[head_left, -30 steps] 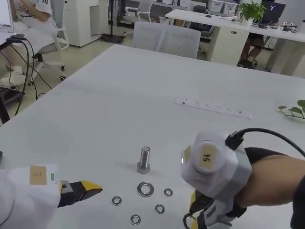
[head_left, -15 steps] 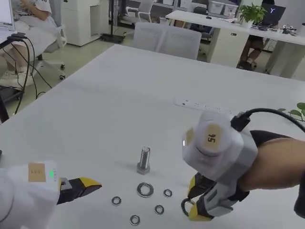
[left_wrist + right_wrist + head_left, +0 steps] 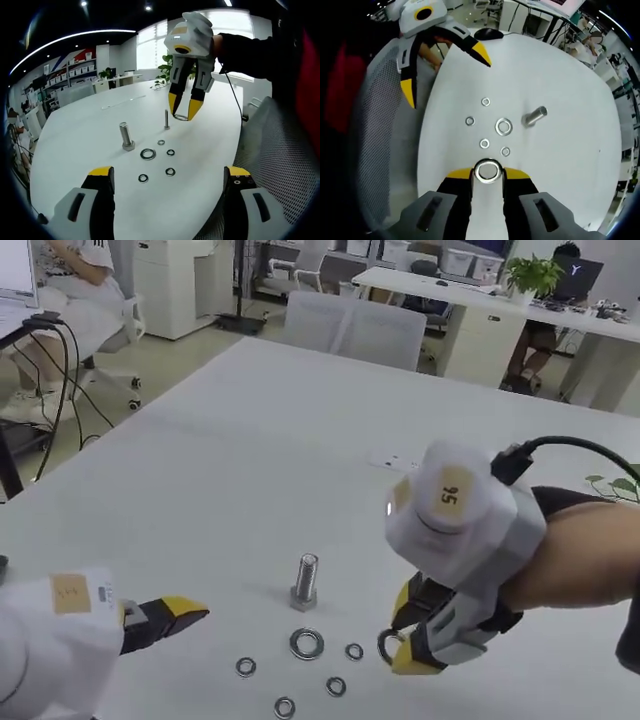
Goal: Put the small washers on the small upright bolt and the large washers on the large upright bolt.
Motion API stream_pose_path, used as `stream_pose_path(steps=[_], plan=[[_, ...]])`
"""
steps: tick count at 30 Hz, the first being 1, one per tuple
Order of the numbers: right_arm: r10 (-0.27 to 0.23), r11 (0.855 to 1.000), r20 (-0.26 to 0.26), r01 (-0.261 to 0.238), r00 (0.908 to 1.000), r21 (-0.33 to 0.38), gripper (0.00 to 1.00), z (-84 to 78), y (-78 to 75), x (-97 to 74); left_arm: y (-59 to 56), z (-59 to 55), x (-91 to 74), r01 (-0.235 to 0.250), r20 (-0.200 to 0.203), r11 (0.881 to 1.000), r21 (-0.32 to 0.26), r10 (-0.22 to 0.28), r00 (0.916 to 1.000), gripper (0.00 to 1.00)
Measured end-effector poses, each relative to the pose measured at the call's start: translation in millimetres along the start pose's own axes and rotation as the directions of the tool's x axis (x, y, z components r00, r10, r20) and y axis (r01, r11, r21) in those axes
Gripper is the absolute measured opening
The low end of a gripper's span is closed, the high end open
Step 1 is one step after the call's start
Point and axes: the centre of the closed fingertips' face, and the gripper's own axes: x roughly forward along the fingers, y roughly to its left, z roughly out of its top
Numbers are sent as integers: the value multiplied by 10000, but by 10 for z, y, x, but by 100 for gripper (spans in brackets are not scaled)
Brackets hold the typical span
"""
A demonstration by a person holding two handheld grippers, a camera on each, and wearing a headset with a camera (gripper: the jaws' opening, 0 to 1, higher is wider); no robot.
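The right tongs and left tongs were white-bodied with black, yellow-tipped jaws. The right carried a tan numbered sticker and a black cable, ahead of a black sleeve.

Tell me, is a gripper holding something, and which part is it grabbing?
The right gripper holds a large washer, pinched at its rim between the jaw tips. The left gripper is open, holding nothing.
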Motion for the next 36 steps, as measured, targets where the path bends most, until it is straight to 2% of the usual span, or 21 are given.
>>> stream_pose_path(steps=[6,12,16,27,36], plan=[[-44,9999,5,44,10000,-119,23,59,-48,-25,85,55,-19,-483,288,9988,-25,484,9984,90],[-54,9997,-7,54,10000,-226,23,113,-101,-64,122,80,-32,-712,457,9974,-111,716,9964,89],[-84,9995,-19,84,10000,-303,23,150,-146,-89,160,113,-55,-868,716,9957,-329,889,9935,89],[-271,9981,31,272,9996,-553,23,309,-315,-159,284,77,-70,-1581,657,9861,-500,1612,9847,87],[-310,9954,31,312,9995,-903,23,494,-483,-174,381,58,-74,-1890,677,9797,-669,1935,9788,87]])
